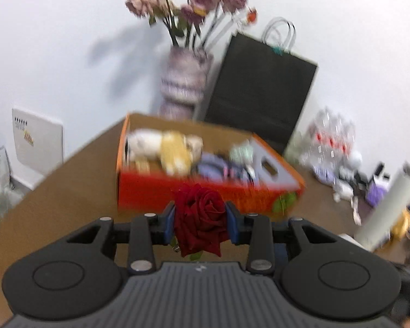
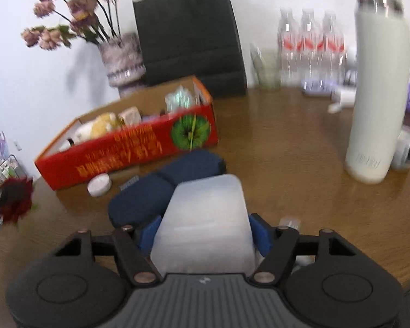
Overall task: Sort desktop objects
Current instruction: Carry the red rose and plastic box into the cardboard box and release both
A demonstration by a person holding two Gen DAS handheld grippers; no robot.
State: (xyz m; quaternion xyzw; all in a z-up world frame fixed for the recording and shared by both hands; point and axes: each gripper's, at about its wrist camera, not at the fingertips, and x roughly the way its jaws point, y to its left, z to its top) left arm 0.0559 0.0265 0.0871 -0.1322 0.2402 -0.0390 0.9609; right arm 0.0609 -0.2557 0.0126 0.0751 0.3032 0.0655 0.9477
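box [image 2: 139, 147] on table [image 2: 287, 180], toys inside | vase [image 2: 122, 58] and bag [image 2: 190, 35] behind box | bottles [image 2: 310, 46] right of bag | flask [image 2: 377, 90] far right | pouch [image 2: 166, 188], small jar [image 2: 99, 185] before box

A brown wooden table [image 2: 273, 147] fills the lower frame; a red cardboard box [image 2: 139, 147] sits at centre left, a small white round tin [image 2: 99, 184] and a dark blue pouch [image 2: 161, 188] just in front of it. A tall white flask [image 2: 377, 95] stands at right, clear bottles [image 2: 309, 49], a black paper bag [image 2: 188, 35] and a flower vase [image 2: 121, 58] along the wall
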